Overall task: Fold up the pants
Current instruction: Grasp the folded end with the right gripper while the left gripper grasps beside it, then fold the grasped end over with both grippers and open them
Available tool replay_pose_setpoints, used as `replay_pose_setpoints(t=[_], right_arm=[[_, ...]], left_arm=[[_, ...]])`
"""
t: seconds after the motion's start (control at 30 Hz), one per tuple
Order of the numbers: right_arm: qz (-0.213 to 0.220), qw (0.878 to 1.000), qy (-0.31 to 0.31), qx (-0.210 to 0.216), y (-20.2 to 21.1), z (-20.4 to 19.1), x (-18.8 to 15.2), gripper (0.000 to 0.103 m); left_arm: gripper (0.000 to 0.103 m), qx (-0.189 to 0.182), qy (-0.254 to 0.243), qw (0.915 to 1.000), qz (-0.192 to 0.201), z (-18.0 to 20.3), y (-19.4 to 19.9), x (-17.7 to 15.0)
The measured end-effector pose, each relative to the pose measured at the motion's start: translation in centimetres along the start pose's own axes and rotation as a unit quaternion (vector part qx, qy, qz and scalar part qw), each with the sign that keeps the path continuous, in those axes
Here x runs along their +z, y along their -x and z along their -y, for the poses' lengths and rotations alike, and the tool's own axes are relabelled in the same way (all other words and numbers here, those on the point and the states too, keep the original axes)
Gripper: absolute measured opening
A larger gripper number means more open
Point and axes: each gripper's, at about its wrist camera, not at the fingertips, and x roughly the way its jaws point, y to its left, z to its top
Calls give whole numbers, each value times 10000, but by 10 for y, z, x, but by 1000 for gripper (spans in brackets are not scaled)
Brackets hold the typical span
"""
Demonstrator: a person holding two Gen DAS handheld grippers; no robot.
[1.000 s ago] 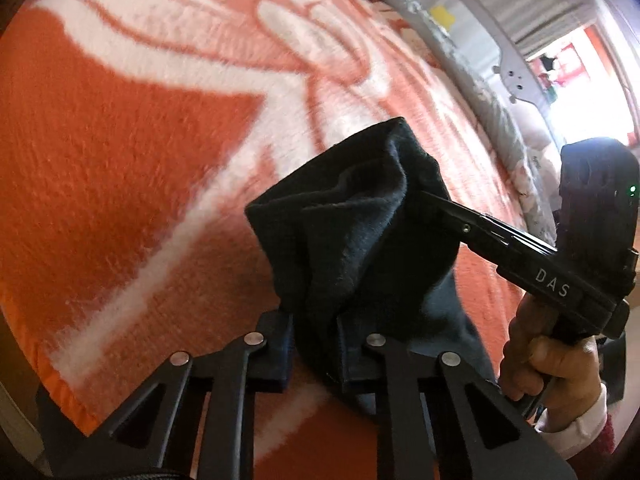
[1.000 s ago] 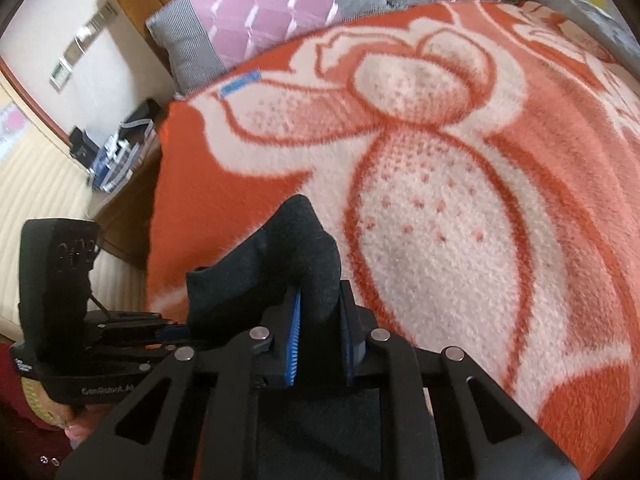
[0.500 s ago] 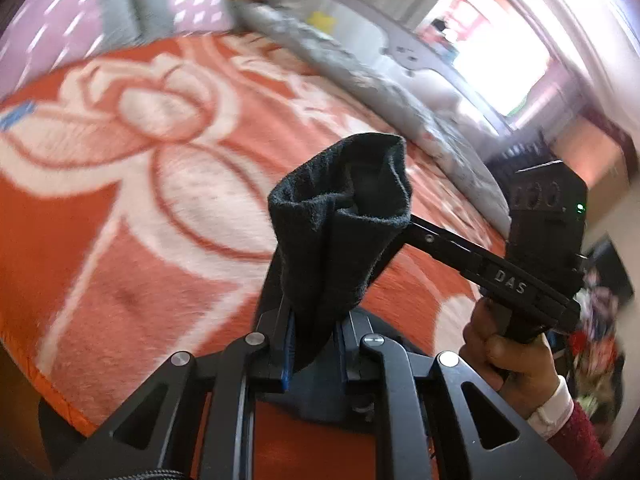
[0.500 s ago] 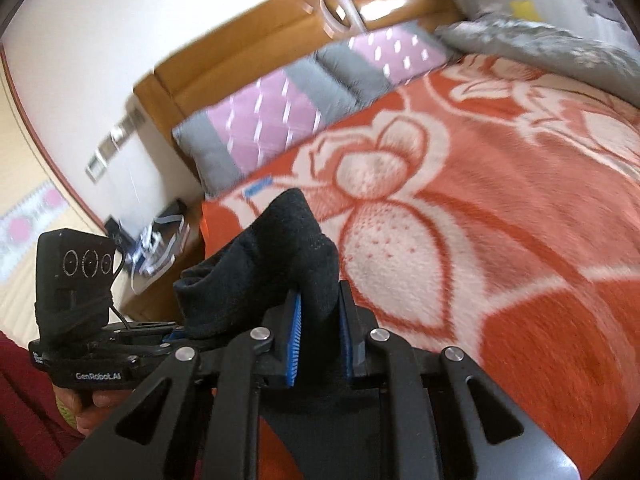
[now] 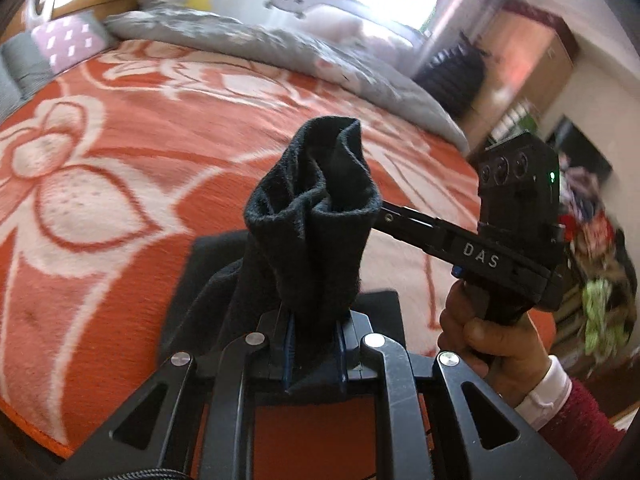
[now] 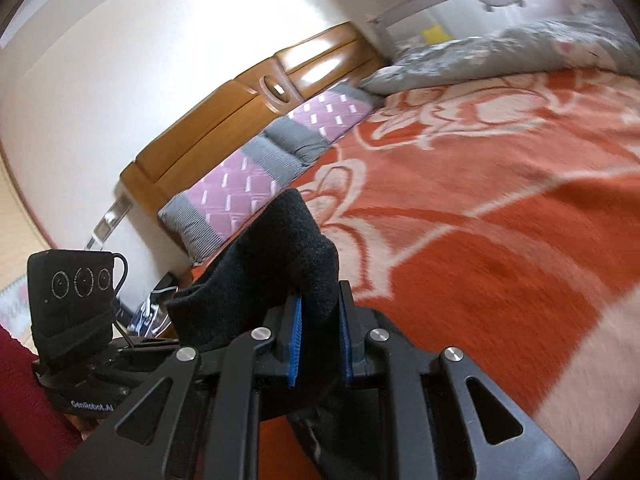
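Note:
The black pants (image 5: 316,216) are held up off the bed by both grippers. My left gripper (image 5: 314,354) is shut on a bunched edge of the cloth, which stands up between its blue pads, while the rest hangs down to the blanket. My right gripper (image 6: 318,340) is shut on another bunched part of the pants (image 6: 276,264). Seen from the left wrist, the right gripper's finger disappears into the cloth from the right, with a hand (image 5: 496,340) on its handle. The left gripper's body (image 6: 72,300) shows at the left of the right wrist view.
An orange blanket with white flowers (image 5: 120,152) covers the bed. Pink-and-grey pillows (image 6: 256,172) lie along a wooden headboard (image 6: 240,112). A grey quilt (image 5: 256,44) is heaped along the bed's far side. Clutter (image 5: 596,280) stands beyond the bed's foot.
Both grippers swung sideways and rose with the pants still clamped. The views tipped up from the blanket toward the headboard and the far side of the room. The grips stayed the same.

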Motion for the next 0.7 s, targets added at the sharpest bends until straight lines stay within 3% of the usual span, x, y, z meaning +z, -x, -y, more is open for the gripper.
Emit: replay_pose_setpoints(t=[0.47,0.7], right_arm=[[393,9931,-1029,-402,46,60,-70,17],[332,9895,-1163,-792,49,69,-81,21]], left_arm=[[15,5,-990,9923,-748,62,-65,-46],[22,23,-1201,9887,-894,70,-84,-56]])
